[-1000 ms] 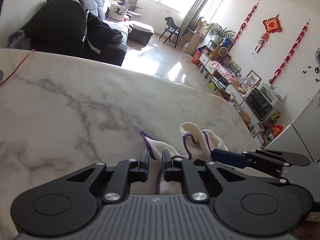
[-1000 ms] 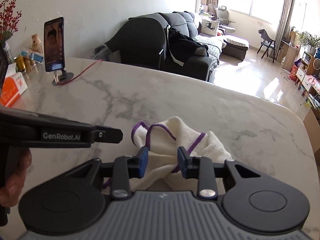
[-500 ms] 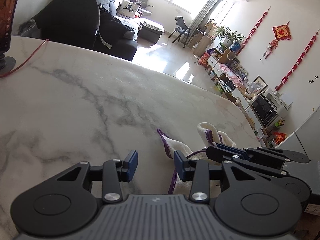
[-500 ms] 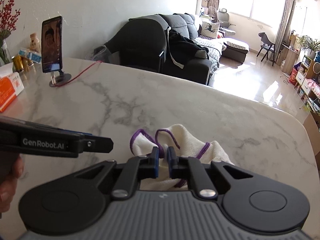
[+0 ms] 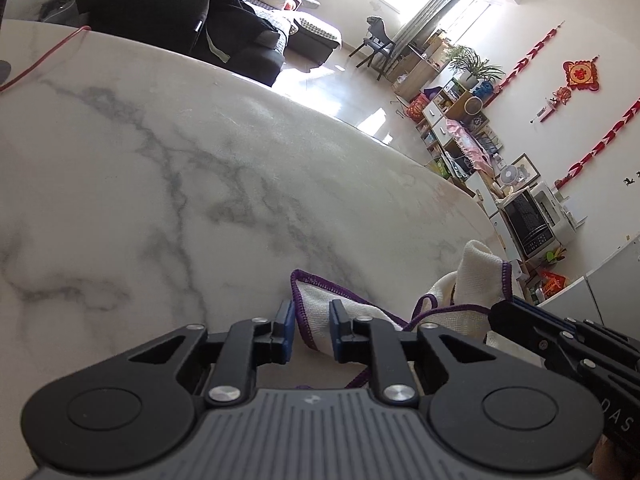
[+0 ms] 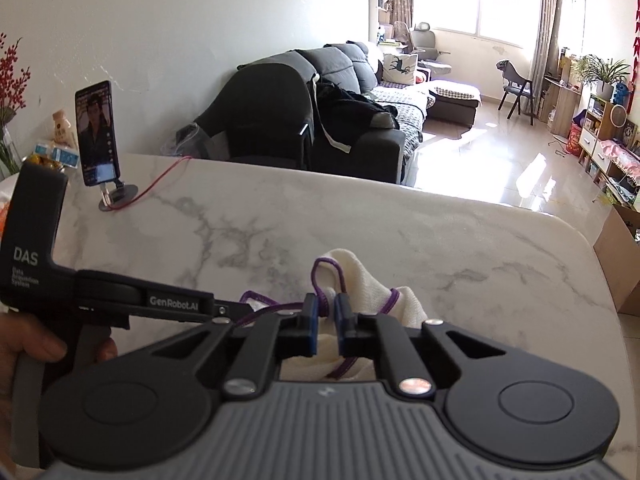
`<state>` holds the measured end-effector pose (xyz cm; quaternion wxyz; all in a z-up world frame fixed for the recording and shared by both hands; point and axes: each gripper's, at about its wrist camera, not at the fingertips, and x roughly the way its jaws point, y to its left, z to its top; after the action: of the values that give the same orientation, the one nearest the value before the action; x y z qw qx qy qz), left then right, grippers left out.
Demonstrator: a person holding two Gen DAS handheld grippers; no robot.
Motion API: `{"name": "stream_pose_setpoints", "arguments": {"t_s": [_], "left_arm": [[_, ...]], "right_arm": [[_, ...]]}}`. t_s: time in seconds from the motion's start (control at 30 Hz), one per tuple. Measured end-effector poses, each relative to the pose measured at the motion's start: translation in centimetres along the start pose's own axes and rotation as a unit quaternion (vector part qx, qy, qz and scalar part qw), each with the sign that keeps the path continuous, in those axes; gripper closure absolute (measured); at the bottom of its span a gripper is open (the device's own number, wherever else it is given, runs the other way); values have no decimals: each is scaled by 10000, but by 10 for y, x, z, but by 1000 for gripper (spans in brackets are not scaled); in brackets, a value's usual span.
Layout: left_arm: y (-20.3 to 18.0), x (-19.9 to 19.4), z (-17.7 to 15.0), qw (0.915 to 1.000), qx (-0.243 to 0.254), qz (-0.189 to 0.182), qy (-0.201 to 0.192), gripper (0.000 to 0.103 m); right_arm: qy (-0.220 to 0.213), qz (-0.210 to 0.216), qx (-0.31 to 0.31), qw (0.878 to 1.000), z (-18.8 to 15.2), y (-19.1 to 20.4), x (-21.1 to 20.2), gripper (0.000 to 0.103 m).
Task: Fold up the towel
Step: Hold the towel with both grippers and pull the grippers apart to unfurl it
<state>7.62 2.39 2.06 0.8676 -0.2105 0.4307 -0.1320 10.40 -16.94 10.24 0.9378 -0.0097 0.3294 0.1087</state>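
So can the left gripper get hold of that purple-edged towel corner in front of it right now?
Probably yes: the left gripper is open with the towel corner already between its fingers, nothing in the way.

This was clearly someone's home, an open living room seen from a marble table (image 6: 400, 232). There was a dark sofa (image 6: 344, 92) with clothes thrown over it, a potted plant (image 6: 604, 72), red knot decorations (image 5: 580, 76) on the wall, cluttered shelves (image 5: 452, 120) and a microwave (image 5: 528, 220).
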Motion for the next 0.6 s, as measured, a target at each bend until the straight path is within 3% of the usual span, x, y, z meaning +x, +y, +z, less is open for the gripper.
{"name": "stream_pose_setpoints", "arguments": {"t_s": [0.47,0.6], "left_arm": [[8,-23,1,9926,326,1045,-530,98],[14,-29,0,9920,295,1106,-536,98]], "right_arm": [[-55,-574,843,9948,5,-31,4,97],[68,-553,878,9946,4,-33,11,93]]}}
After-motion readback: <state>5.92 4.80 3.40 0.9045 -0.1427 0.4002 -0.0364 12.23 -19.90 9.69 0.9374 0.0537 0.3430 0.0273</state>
